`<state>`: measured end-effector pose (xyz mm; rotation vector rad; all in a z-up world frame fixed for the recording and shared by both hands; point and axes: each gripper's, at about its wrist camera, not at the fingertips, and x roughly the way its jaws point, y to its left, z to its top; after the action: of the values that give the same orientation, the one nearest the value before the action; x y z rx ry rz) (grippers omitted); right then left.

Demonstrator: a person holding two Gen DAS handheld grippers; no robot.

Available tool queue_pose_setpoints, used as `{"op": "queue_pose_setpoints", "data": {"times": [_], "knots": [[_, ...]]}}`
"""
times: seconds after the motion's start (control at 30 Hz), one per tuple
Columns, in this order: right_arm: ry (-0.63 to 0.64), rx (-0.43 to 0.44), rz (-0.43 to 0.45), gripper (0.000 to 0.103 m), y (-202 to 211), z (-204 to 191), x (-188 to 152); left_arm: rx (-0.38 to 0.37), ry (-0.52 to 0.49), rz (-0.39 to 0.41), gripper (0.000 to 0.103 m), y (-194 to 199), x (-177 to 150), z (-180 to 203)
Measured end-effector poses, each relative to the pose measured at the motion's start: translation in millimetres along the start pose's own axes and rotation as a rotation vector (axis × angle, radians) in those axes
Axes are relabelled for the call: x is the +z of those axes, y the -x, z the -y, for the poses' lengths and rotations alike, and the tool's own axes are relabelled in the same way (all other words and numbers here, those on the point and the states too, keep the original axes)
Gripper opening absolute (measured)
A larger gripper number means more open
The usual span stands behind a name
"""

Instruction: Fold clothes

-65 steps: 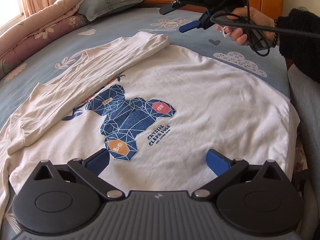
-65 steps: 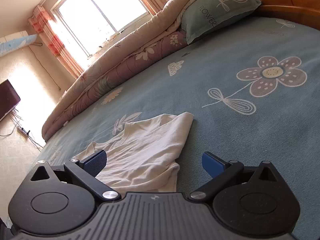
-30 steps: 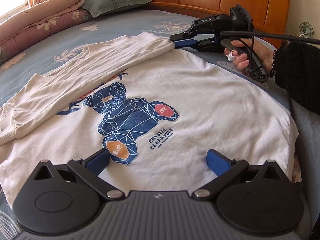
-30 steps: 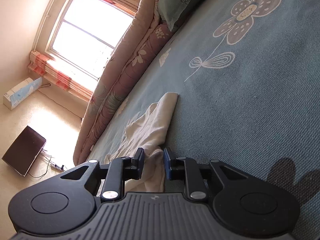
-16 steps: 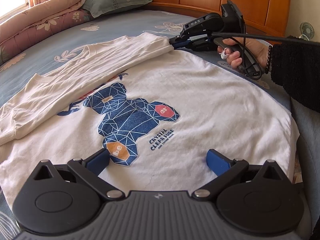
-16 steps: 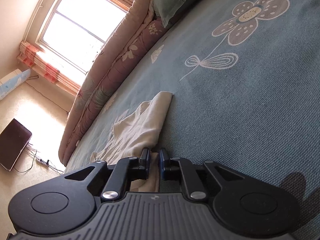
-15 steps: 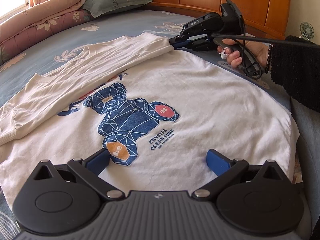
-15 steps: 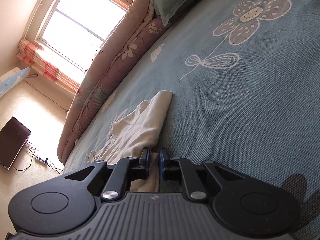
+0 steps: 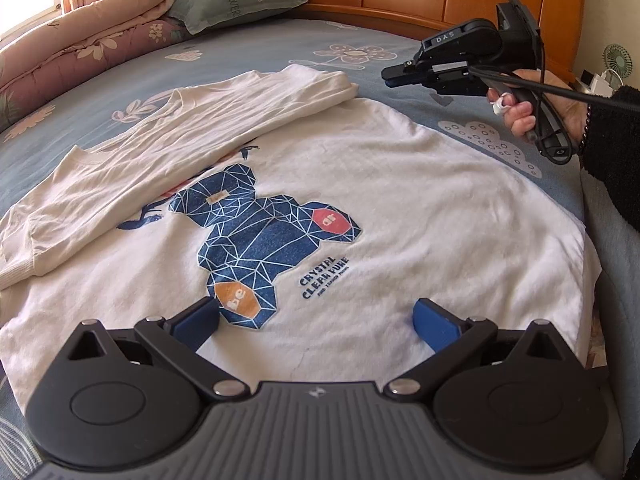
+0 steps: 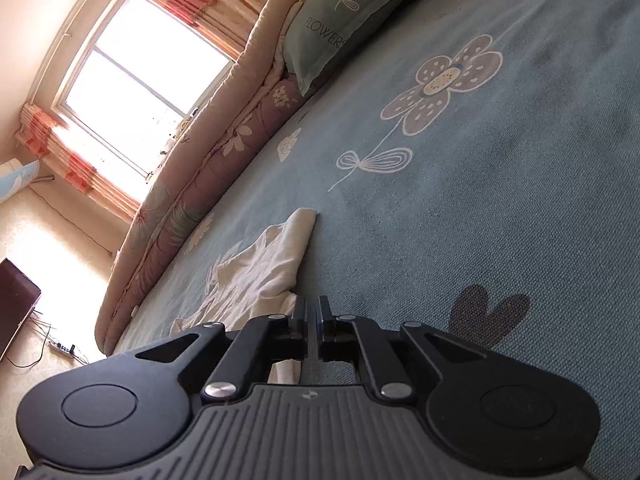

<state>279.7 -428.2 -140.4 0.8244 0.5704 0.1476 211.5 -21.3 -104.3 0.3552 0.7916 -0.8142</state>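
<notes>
1. Cotton sweatshirt [image 9: 400,200], cream-white with a blue geometric bear print, lay face-up across the blue flower-patterned bedsheet [image 10: 500,200], one long sleeve [image 9: 168,160] folded diagonally over the chest towards the hem.

2. Right gripper [image 9: 394,74], a black handheld tool with blue-padded fingers, hung just off the shirt's folded shoulder corner, apart from the cloth. Its jaws stood pressed almost together with nothing visibly between them.

3. Left gripper [image 9: 316,318] hovered low above the lower hem area, its blue pads spread wide and empty.

4. Judging by the lie of the cloth, the garment was part-folded: one sleeve lay across the body, while the near side stayed flat and spread. The far sleeve's fold looked made.

5. A further fold would likely call for a pinch on the near edge or hem, taken cleanly through both layers, then a carry across without dragging the laid sleeve out of place. Soft jersey could bunch or slip from a shallow grip.

6. No basket, drawer or other container showed in either view; the shirt rested on the bed alone, with a green printed pillow [image 10: 340,24] and a rolled pink floral quilt [image 10: 200,184] well apart along the far side.

7. The person's hand [image 9: 532,108], in a dark fuzzy sleeve [image 9: 612,152], held the right tool's grip.
</notes>
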Motion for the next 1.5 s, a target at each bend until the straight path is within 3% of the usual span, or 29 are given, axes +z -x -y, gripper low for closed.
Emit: {"op": "queue_pose_setpoints", "data": {"times": [0.13,0.4,0.43,0.47,0.5,0.57,0.93,1.0,1.03,1.07,1.1,1.13,1.2,1.27,1.3,1.33,1.37,1.5], "knots": [[0.010,-0.015,-0.038,0.024,-33,-5,8,-0.004,0.000,0.003,0.102,0,0,-1],[-0.029,0.026,-0.035,0.024,-63,-7,2,-0.008,-0.004,0.008,0.102,0,0,-2],[-0.030,0.026,-0.033,0.022,-62,-8,2,-0.007,-0.004,0.008,0.102,0,0,-1],[-0.023,0.022,-0.033,0.011,-61,-9,0,-0.007,-0.005,0.008,0.102,0,0,-1],[-0.016,0.018,-0.033,0.009,-59,-10,-1,-0.006,-0.005,0.008,0.102,0,0,-1],[-0.012,0.037,-0.008,0.008,-49,-12,-6,-0.005,-0.004,0.008,0.102,0,0,-1],[0.036,-0.094,0.102,0.009,8,-24,-5,0.003,0.002,0.003,0.102,1,1,-1],[0.074,-0.064,0.066,0.011,-1,-33,1,0.001,0.003,0.004,0.102,1,1,-2],[0.104,-0.054,0.046,0.013,-7,-40,4,0.000,0.003,0.004,0.102,1,1,-2],[0.133,-0.045,0.026,0.029,-13,-47,7,-0.001,0.004,0.004,0.102,1,1,-2],[0.154,-0.063,0.000,0.038,-24,-53,9,-0.001,0.003,0.004,0.102,1,1,-2],[0.175,-0.081,-0.027,0.056,-35,-58,12,-0.002,0.003,0.006,0.102,1,1,-2],[0.225,-0.132,-0.054,0.060,-57,-61,17,-0.004,0.002,0.010,0.102,2,0,-3],[0.209,-0.140,-0.083,0.055,-78,-54,24,-0.006,-0.001,0.013,0.102,2,0,-3],[0.191,-0.127,-0.106,0.046,-89,-50,28,-0.008,-0.004,0.015,0.102,1,0,-3],[0.184,-0.128,-0.095,0.015,-96,-47,31,-0.011,-0.008,0.017,0.102,1,1,-4],[0.180,-0.119,-0.087,0.007,-101,-45,35,-0.014,-0.010,0.022,0.102,1,0,-4],[0.208,-0.130,-0.044,0.006,-120,-43,51,-0.017,-0.014,0.031,0.102,0,1,-6]]}}
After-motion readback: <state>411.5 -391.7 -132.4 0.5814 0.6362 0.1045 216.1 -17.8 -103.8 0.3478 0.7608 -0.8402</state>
